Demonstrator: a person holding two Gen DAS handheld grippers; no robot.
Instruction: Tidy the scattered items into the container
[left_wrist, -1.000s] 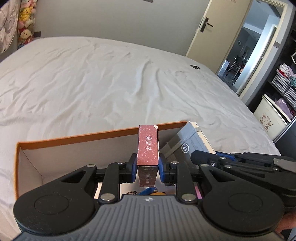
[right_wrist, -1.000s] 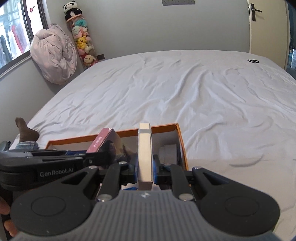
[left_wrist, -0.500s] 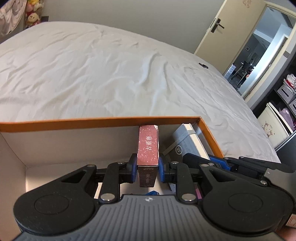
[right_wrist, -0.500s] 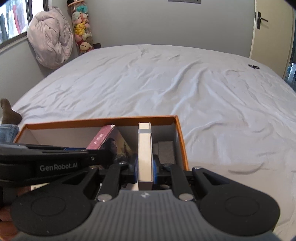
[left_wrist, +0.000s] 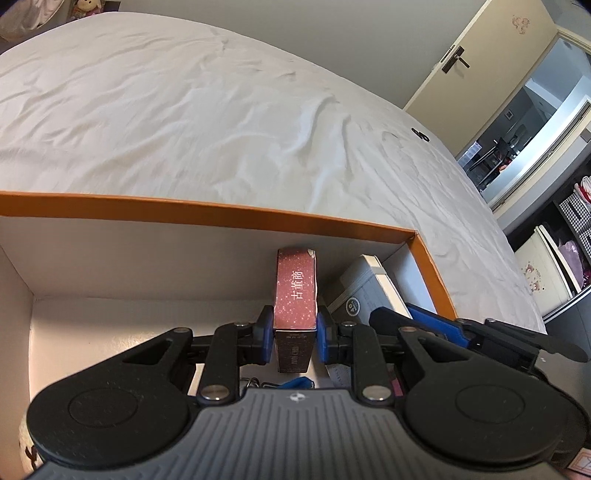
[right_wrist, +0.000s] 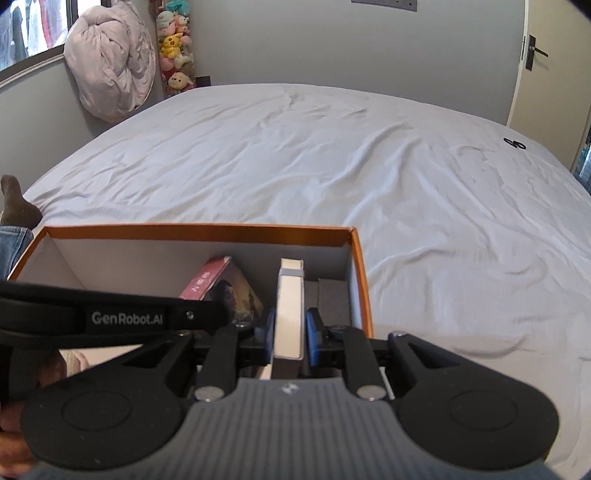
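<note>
Orange-rimmed and white inside, the cardboard box (left_wrist: 424, 251) sits on the white bed (left_wrist: 184, 122) and serves as your reference. Your left hand-held gripper (left_wrist: 294, 332) clamps a slim maroon speckled box (left_wrist: 296, 291) with pale printed characters, held upright inside the cardboard box near its far wall. Your right hand-held gripper (right_wrist: 289, 334) clamps a white box with a grey band (right_wrist: 290, 306), upright, by the right wall of the cardboard box. Beside that wall stands a dark grey block (right_wrist: 332, 301).
</note>
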